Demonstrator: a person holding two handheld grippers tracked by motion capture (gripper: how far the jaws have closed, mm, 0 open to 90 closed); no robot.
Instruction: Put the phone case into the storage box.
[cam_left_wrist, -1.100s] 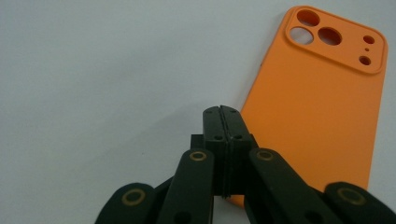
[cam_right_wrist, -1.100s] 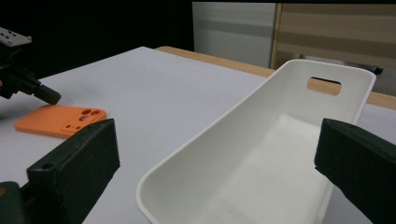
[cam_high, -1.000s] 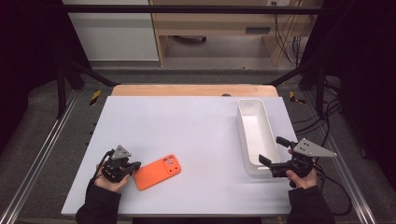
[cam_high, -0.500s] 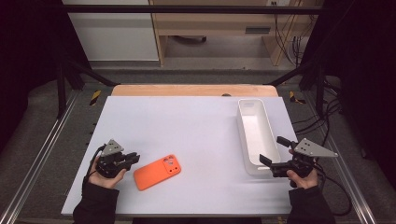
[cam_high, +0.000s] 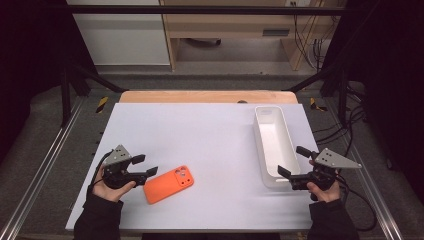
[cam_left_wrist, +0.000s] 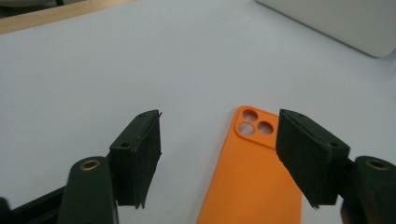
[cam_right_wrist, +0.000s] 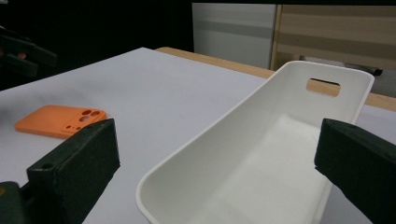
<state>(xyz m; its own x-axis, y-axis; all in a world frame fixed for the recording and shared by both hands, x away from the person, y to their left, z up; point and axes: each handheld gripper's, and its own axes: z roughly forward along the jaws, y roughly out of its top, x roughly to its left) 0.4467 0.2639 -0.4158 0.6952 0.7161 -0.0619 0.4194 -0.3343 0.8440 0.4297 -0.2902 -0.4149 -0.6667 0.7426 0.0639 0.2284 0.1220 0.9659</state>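
Note:
An orange phone case (cam_high: 169, 184) lies flat on the white table, camera holes toward the far right. My left gripper (cam_high: 146, 165) hovers just off its near left end. Its jaws have just been opening and stand apart, with no pad on the case. In the left gripper view the case (cam_left_wrist: 254, 177) lies on the table below the left gripper (cam_left_wrist: 219, 121), partly under the right-hand jaw. My right gripper (cam_high: 292, 161) is open at the near end of a long white tray (cam_high: 274, 107), its jaws either side of the tray's end (cam_right_wrist: 261, 154).
The tray holds nothing and has a handle slot (cam_right_wrist: 323, 85) in its far wall. A wooden strip (cam_high: 205, 96) runs along the table's far edge. Metal rails flank the table. From the right gripper view the case (cam_right_wrist: 60, 120) lies far left.
My left gripper's jaws were together at the case's left end and now stand apart. The left hand has lifted a little. The case and the right gripper have stayed put.

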